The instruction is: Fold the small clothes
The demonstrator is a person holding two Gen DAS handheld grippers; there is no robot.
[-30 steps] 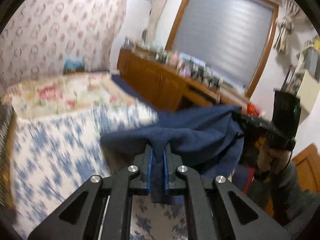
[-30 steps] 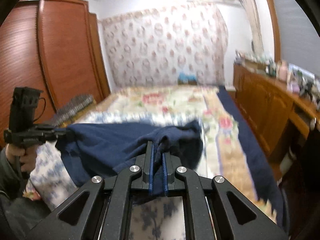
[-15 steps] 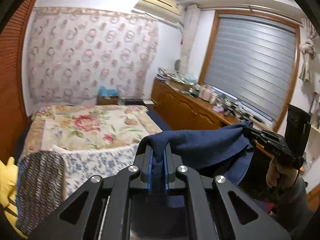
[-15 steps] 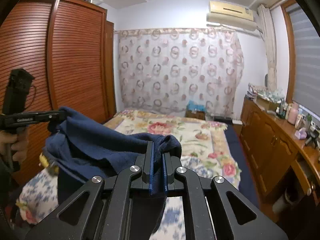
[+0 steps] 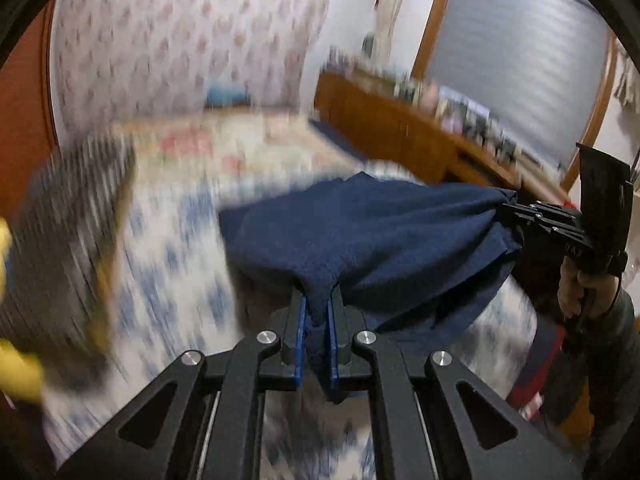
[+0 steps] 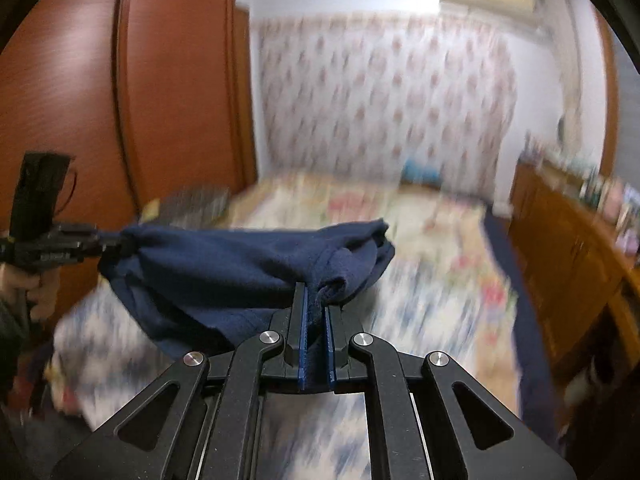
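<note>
A small dark navy garment (image 5: 372,236) hangs stretched in the air between my two grippers, above the bed. My left gripper (image 5: 317,300) is shut on one bunched corner of it. My right gripper (image 6: 316,292) is shut on the opposite corner of the navy garment (image 6: 224,268). In the left wrist view the right gripper (image 5: 516,216) shows at the far right, held by a hand. In the right wrist view the left gripper (image 6: 114,242) shows at the far left, pinching the cloth. The cloth sags a little between the two grips.
Below lies a bed with a blue-and-white patterned sheet (image 5: 168,248) and a floral quilt (image 6: 352,200) further back. A dark patterned cloth (image 5: 64,216) and something yellow (image 5: 16,364) lie at the bed's left. A wooden dresser (image 5: 404,128) runs along the right, a wardrobe (image 6: 120,92) on the left.
Both grippers swung up with the garment, then came back down toward the bed. The views are now blurred by motion. The cloth stays gripped at both corners.
</note>
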